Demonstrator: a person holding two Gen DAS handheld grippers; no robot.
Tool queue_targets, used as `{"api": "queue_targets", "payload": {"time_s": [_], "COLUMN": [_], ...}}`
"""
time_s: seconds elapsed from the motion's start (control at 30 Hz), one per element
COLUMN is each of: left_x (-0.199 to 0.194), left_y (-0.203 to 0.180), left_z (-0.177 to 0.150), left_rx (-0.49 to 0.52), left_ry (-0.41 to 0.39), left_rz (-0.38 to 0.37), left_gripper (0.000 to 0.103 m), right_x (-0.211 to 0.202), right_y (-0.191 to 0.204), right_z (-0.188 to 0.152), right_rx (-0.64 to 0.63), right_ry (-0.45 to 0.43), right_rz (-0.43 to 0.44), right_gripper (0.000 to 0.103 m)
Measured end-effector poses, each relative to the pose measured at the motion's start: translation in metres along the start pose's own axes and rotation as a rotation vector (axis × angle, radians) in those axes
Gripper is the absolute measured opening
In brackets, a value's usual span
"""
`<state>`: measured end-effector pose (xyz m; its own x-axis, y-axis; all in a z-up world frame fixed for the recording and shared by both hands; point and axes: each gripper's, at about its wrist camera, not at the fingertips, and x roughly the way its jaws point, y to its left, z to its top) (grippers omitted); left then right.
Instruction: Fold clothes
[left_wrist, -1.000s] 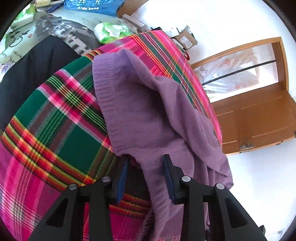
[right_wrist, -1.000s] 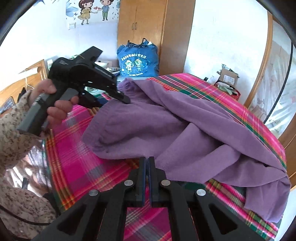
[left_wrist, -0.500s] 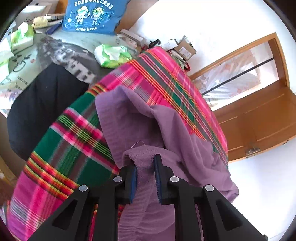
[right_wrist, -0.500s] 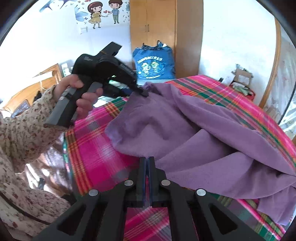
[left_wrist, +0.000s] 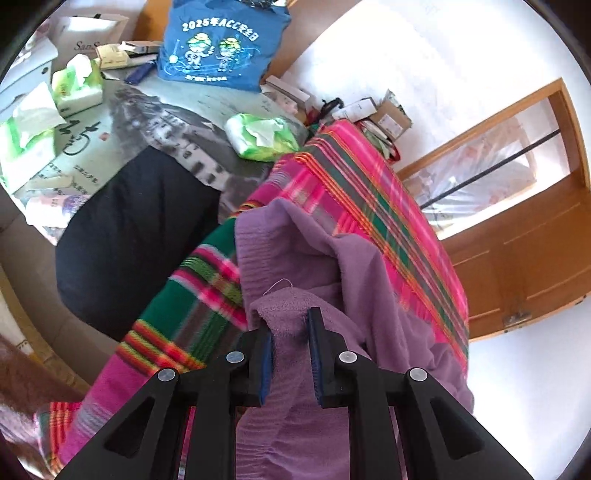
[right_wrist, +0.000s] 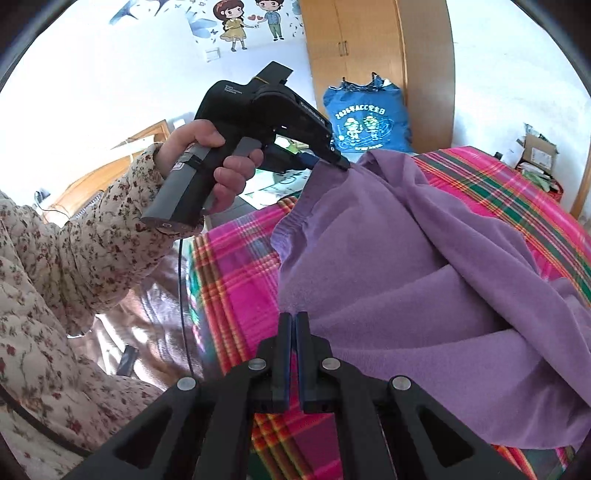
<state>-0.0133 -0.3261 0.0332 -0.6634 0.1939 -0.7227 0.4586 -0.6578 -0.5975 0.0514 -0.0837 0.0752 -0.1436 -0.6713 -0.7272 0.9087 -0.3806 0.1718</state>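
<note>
On plaid cloth (left_wrist: 369, 192) | left fingers (left_wrist: 314, 332) pinch purple garment (left_wrist: 295, 314) | right fingers (right_wrist: 282, 332) closed, empty

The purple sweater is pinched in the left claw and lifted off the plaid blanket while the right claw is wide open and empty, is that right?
Not quite. The purple sweater is pinched in the left claw above the plaid blanket, but the right claw is shut, not wide open; it is empty. The right wrist view shows its fingers pressed together.

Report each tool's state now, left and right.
Left tool: closed on the purple garment, a fold of it pinched.
Right tool: shut, holding nothing.
</note>
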Motion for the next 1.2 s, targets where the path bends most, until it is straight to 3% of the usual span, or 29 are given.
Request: {"api": "queue_targets", "payload": {"time_s": [0.17,0.33,0.47,0.6,0.73,0.8,1.03,1.2], "left_x": [0.016,0.017,0.011,0.008,0.005,0.001,-0.013,0.001], "left_y": [0.016,0.018,0.015,0.013,0.013,0.014,0.008,-0.002], "left_z": [-0.008,-0.012,-0.012,-0.01,-0.01,-0.008,0.017,0.043], "left_rx": [-0.024,-0.03,-0.008,-0.012,-0.009,-0.015,-0.016,0.079], "left_ry": [0.075,0.091,0.096,0.11,0.123,0.115,0.046,-0.005], "left_rz": [0.071,0.081,0.097,0.101,0.116,0.119,0.127,0.207], "left_gripper": [0.018,0.02,0.021,0.022,0.025,0.027,0.036,0.043], "right_x": [0.016,0.028,0.017,-0.006,-0.024,-0.026,-0.008,0.007], "right_y": [-0.013,-0.013,-0.02,-0.038,-0.064,-0.076,-0.092,-0.091], "right_z": [-0.007,-0.008,-0.001,0.009,0.019,0.022,0.034,0.038], "right_rx": [0.084,0.066,0.058,0.067,0.078,0.077,-0.053,-0.166], "right_ry": [0.052,0.099,0.08,0.02,-0.033,-0.045,0.002,0.035], "right_rz": [0.069,0.037,0.003,-0.07,-0.209,-0.287,-0.416,-0.437], "right_gripper": [0.002,0.003,0.006,0.017,0.025,0.036,0.049,0.054]}}
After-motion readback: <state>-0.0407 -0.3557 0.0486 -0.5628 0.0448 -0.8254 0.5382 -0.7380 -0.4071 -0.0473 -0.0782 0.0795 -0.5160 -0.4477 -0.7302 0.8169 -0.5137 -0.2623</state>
